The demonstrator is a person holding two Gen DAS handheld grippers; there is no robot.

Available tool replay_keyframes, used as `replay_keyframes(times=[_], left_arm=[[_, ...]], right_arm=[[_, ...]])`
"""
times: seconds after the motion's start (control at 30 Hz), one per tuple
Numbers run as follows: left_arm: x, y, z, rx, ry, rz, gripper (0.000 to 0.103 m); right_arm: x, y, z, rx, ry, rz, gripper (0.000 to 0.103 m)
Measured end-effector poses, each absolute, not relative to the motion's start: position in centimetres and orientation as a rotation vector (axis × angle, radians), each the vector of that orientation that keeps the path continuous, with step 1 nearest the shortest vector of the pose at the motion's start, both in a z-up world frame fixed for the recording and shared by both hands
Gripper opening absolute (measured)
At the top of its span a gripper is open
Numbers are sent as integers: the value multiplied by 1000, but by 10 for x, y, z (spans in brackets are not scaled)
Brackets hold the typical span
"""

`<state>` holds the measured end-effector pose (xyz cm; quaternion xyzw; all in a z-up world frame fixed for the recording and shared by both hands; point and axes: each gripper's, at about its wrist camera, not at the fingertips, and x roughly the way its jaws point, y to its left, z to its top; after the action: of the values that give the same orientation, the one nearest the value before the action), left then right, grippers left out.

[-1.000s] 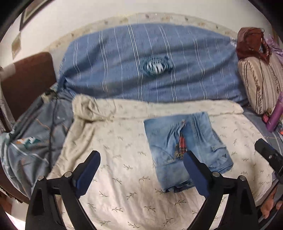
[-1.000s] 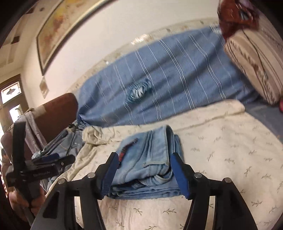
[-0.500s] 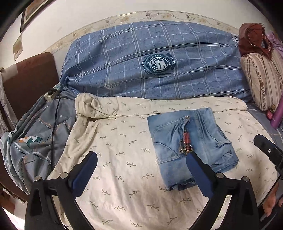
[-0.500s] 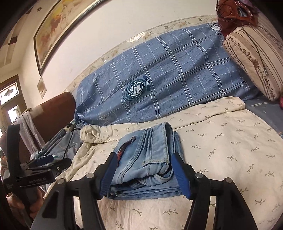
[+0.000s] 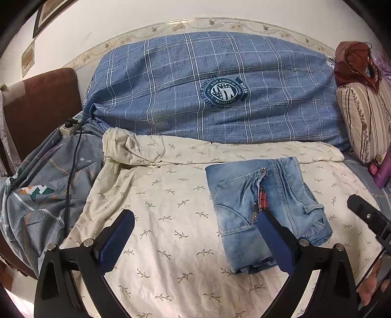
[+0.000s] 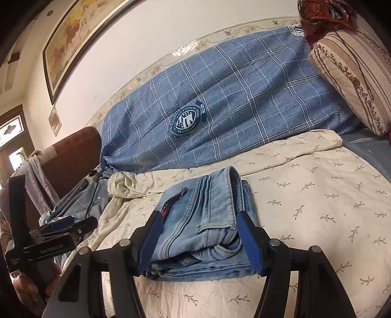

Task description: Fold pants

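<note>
Before me: cream wall (image 5: 171,14) with floral border (image 5: 220,23), framed painting (image 6: 73,41), brown headboard (image 5: 41,102), blue plaid bolster (image 5: 207,93), cream leaf-print sheet (image 5: 166,208), striped pillow (image 5: 364,122).

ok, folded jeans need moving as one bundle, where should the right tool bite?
Probably the near stacked edge of the folded jeans, approached low from the front. The layers show as a thick stack there, directly ahead of the open right tool, so one pinch should catch them all.
</note>
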<state>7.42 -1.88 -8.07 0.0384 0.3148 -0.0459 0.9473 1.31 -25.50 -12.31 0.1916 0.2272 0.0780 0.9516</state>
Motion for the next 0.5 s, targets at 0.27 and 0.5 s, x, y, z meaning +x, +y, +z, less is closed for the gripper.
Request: replay_keyframes(times=[0.27,0.5], left_arm=[[76,-15,-81,87,649,-67,100],[74,-15,-80,101,653,-69,100]], right_arm=[[15,-254,-125,390,469,152,66],[14,-258,-125,399,473,135,66]])
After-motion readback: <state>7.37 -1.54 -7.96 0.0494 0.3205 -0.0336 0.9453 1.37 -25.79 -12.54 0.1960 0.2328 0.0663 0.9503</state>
